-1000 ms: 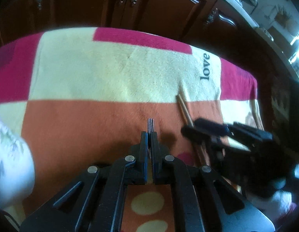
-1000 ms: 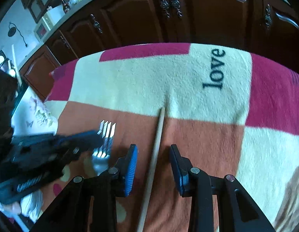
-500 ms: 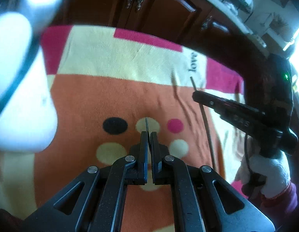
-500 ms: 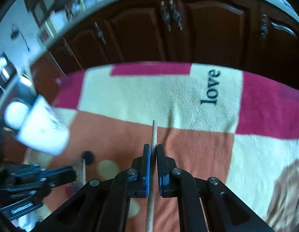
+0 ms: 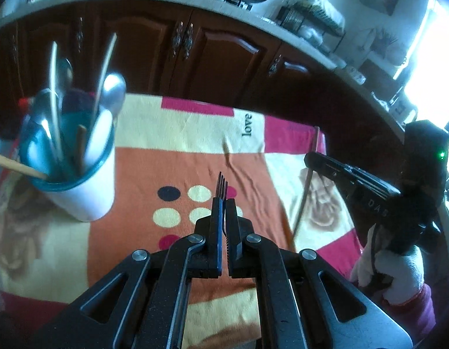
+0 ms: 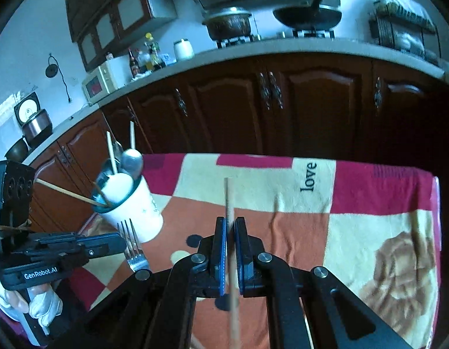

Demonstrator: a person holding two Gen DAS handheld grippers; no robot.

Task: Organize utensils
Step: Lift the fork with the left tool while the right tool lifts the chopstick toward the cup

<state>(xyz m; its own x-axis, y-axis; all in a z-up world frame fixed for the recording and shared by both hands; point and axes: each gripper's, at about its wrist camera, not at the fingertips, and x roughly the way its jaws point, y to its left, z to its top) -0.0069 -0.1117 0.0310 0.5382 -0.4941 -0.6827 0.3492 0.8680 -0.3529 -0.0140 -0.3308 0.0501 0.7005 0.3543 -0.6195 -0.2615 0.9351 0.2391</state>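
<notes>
Fork [image 5: 221, 181] and chopstick [image 6: 229, 203] between clamped jaws

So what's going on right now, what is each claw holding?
Left gripper shut on fork. Right gripper shut on chopstick. Cup of utensils at left, nothing in the way.

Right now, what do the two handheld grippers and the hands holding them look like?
Both grippers, left and right, are black with blue finger pads. The left's body reads "GenRobot.AI"; the right's shows a green light. Both hands wear white gloves; the right has a magenta sleeve.
</notes>
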